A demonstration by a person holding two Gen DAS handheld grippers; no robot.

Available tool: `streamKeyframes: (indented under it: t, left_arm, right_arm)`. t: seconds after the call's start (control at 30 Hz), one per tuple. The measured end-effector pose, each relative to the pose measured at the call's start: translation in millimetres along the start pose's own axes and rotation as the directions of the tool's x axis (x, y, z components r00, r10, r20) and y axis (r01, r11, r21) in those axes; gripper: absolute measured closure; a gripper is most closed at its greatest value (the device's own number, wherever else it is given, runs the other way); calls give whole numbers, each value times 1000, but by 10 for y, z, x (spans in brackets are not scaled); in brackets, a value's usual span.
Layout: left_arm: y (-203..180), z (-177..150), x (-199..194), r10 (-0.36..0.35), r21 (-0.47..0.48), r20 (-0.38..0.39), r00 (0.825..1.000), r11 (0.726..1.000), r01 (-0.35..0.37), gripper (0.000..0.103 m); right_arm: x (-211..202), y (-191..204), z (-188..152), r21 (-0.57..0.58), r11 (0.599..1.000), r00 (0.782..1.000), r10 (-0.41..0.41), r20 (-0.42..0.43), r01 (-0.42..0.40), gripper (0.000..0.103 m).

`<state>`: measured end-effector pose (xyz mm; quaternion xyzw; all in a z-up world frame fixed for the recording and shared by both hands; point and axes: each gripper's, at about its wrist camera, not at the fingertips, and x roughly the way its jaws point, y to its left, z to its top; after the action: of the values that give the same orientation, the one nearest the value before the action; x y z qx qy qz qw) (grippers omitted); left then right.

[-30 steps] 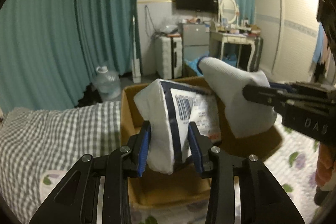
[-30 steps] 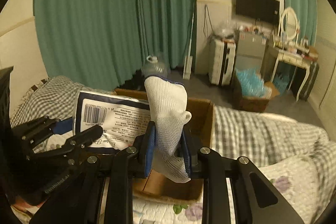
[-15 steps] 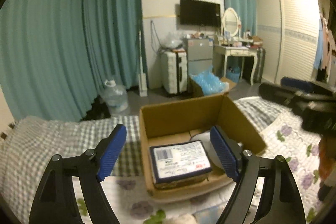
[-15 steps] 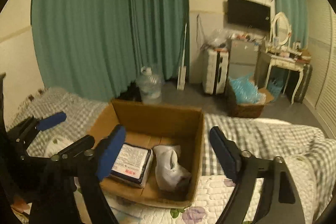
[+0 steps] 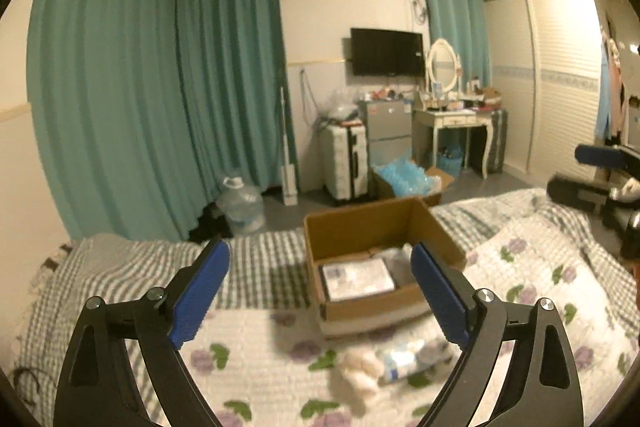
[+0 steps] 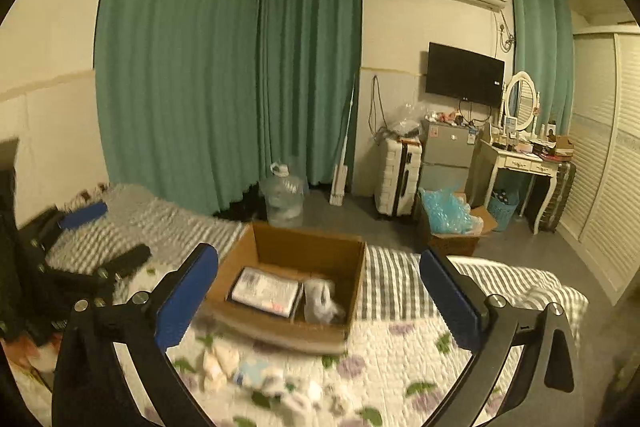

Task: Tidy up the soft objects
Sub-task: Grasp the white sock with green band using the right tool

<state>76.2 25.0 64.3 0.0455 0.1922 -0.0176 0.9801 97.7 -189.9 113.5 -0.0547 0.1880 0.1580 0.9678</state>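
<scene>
Both grippers withdrawn; rectangular cardboard box (image 5: 382, 227) holds packet (image 5: 357, 278)

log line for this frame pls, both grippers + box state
left gripper: open, empty | right gripper: open, empty | cardboard box: holds labelled packet and white sock | loose soft items: on quilt before box

The open-topped cardboard box (image 6: 298, 255) is reachable from above; loose soft items (image 6: 224, 363) clutter the quilt (image 6: 400, 355) before it.
</scene>
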Motion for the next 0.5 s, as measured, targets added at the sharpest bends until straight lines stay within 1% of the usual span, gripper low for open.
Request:
streamKeyframes:
  t: [0.07, 0.13, 0.23, 0.27, 0.3, 0.33, 0.37, 0.5]
  left_arm:
    - [7, -170, 14, 12, -11, -34, 999, 1000, -12, 9]
    - [8, -332, 41, 12, -19, -51, 999, 1000, -13, 9]
    - [28, -550, 140, 34, -57, -61, 998, 998, -37, 9]
    - [54, -631, 208, 56, -83, -66, 996, 995, -62, 9]
    - [64, -676, 243, 60, -98, -69, 996, 993, -67, 9]
    - [84, -722, 287, 49, -110, -74, 996, 992, -57, 9]
    - [110, -778, 350, 42, -120, -90, 995, 991, -53, 9]
    - [212, -1049, 621, 58, -150, -169, 984, 985, -84, 9]
  right_arm:
    - [-59, 72, -146, -23, 1000, 999, -1, -37, 0, 1]
    - [-52, 170, -360, -56, 998, 997, -6, -81, 1, 1]
    - [75, 298, -703, -106, 994, 991, -19, -133, 5, 2]
    - [129, 339, -815, -113, 994, 989, -11, -150, -6, 2]
    - [211, 381, -932, -115, 993, 985, 1, -171, -21, 2]
    - [299, 404, -1042, -116, 993, 982, 8, -190, -30, 2]
    - [390, 421, -1132, -120, 992, 979, 4, -206, -30, 2]
    - [763, 452, -1503, -134, 990, 960, -6, -279, -33, 2]
